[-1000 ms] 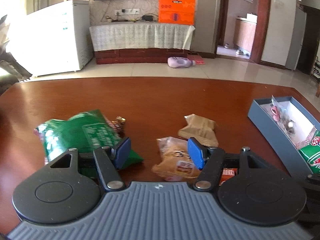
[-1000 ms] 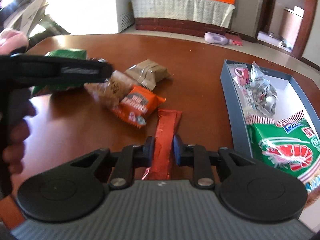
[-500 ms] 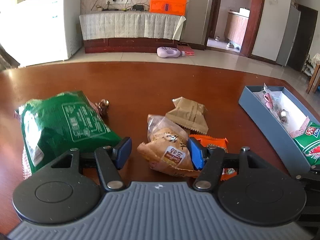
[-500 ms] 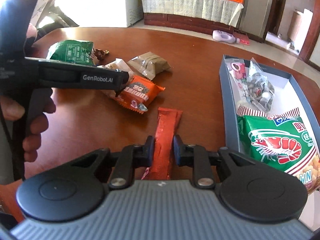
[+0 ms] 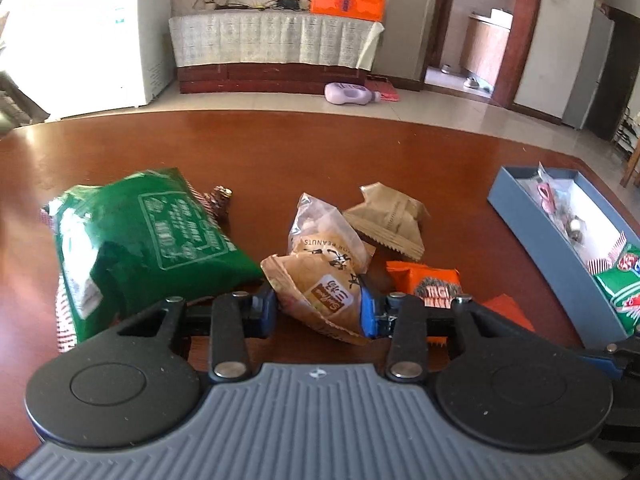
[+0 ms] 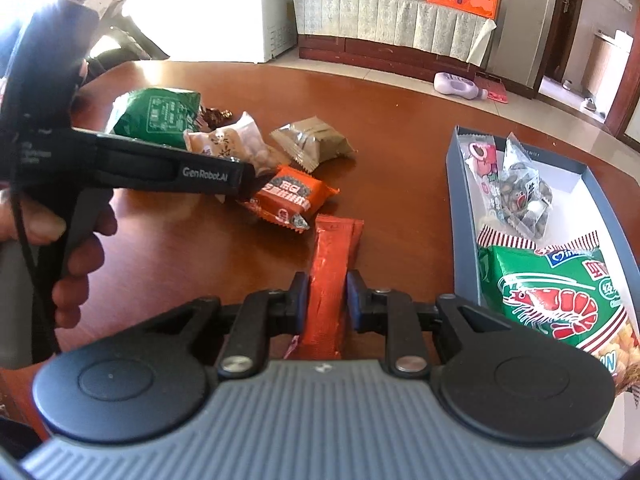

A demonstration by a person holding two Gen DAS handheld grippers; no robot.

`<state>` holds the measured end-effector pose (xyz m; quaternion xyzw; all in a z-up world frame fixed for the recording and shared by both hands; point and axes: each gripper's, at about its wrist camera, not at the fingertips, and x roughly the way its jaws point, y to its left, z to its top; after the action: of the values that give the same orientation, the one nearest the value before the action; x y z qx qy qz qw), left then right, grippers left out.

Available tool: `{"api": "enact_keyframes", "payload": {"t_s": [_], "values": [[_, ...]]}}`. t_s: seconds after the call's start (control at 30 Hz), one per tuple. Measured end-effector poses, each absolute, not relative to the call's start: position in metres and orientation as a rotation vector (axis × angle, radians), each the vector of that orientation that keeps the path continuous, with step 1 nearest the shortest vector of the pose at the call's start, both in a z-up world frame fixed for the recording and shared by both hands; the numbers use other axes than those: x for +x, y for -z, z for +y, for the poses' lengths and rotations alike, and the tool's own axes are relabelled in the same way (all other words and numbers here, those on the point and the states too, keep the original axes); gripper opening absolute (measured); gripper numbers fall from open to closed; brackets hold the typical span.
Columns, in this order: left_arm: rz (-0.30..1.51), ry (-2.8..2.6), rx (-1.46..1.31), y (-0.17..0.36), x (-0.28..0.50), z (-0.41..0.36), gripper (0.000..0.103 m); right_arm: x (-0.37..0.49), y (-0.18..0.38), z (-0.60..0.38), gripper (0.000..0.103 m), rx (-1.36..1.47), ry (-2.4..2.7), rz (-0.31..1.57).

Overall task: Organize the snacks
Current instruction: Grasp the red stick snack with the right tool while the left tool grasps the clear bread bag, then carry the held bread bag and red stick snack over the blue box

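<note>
1. A second ago the left gripper (image 5: 318,306) had its jaws wide apart, with the peanut bag (image 5: 320,280) to one side of them. The jaws have just been closing, and now the blue pads pinch that tan bag on both sides.
2. The right gripper (image 6: 327,300) is the same as before. Its fingers are pressed on the long red stick pack (image 6: 330,276) and hold it near its low end.
3. The blue box (image 6: 460,216) is the landmark. The red stick pack lies just left of the box. The peanut bag is farther left, next to the orange seed packet (image 6: 292,198). The big green bag (image 5: 148,232) is farthest from the box.
4. The box already holds a shrimp chip bag (image 6: 556,300) and a clear packet of seeds (image 6: 520,196).
5. I think the peanut bag is light, soft and puffy. It is crinkly and could slip, so a hold across its middle is best.
6. A hard squeeze might crush the nuts or pop the bag.
</note>
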<state>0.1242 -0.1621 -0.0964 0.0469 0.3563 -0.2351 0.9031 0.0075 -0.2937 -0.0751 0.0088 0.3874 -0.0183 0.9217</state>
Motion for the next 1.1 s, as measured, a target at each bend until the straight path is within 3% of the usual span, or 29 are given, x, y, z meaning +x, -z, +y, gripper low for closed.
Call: {"api": "enact_keyframes", "payload": {"t_s": [1.1], "values": [[0.607,0.431,0.118,0.053,0.087,-0.178,0.044,-0.043,0.016,-0.298,0.024,0.059,-0.020,0.619]]}}
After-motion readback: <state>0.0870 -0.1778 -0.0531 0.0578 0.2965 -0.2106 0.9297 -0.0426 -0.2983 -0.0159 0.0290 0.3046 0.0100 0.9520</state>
